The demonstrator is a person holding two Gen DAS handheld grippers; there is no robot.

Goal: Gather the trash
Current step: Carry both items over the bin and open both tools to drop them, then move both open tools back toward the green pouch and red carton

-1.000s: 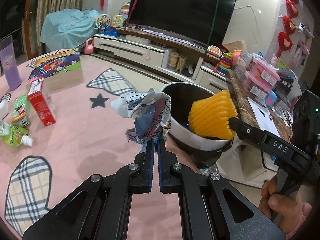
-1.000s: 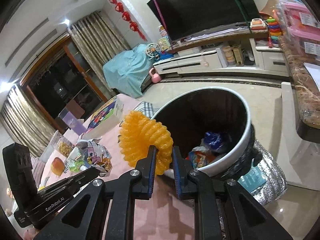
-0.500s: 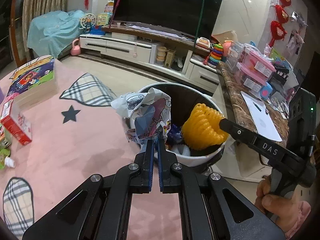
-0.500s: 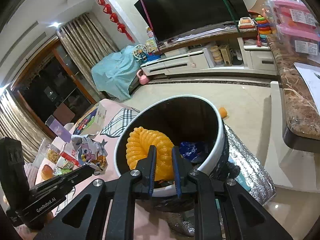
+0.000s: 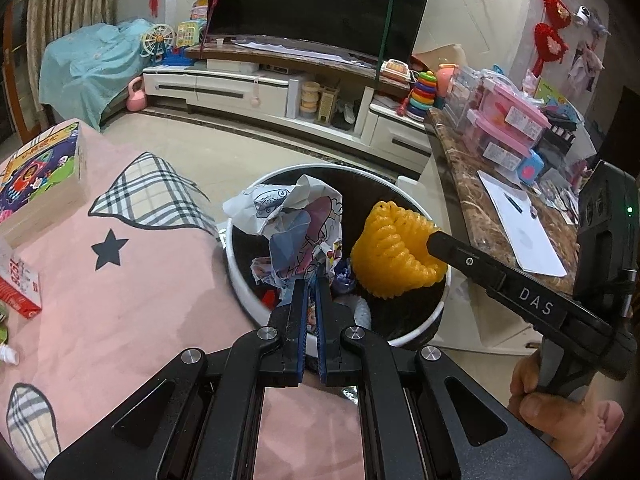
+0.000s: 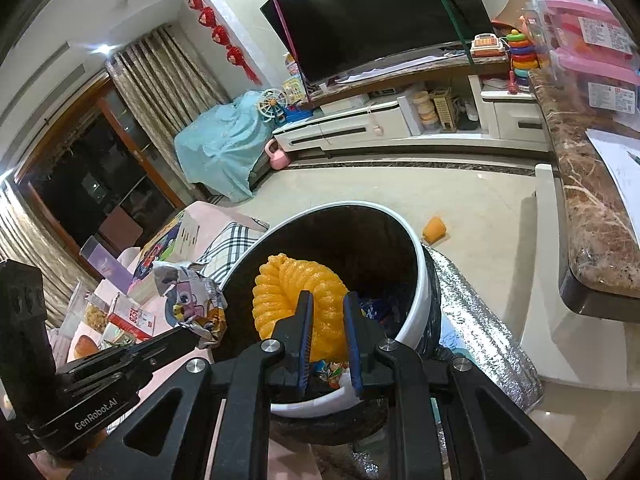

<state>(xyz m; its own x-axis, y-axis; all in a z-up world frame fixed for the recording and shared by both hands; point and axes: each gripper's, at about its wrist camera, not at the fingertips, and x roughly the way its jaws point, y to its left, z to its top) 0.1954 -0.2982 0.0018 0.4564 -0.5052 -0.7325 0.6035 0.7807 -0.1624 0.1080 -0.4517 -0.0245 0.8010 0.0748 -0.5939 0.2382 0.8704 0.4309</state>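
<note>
Left wrist view: the crumpled printed paper (image 5: 298, 226) and the yellow foam net (image 5: 394, 254), each being pinched by closed fingers, are now being held over the bin (image 5: 240, 256) rather than beside it; release is judged imminent.

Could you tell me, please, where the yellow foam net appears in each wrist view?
Left wrist view: the yellow foam net sits right of centre, held by the right tongs over the bin's opening.
Right wrist view: the net is at lower centre, clamped just ahead of those same tongs.
Shared landmark: the white-rimmed trash bin below it, with the black TV behind.
</note>
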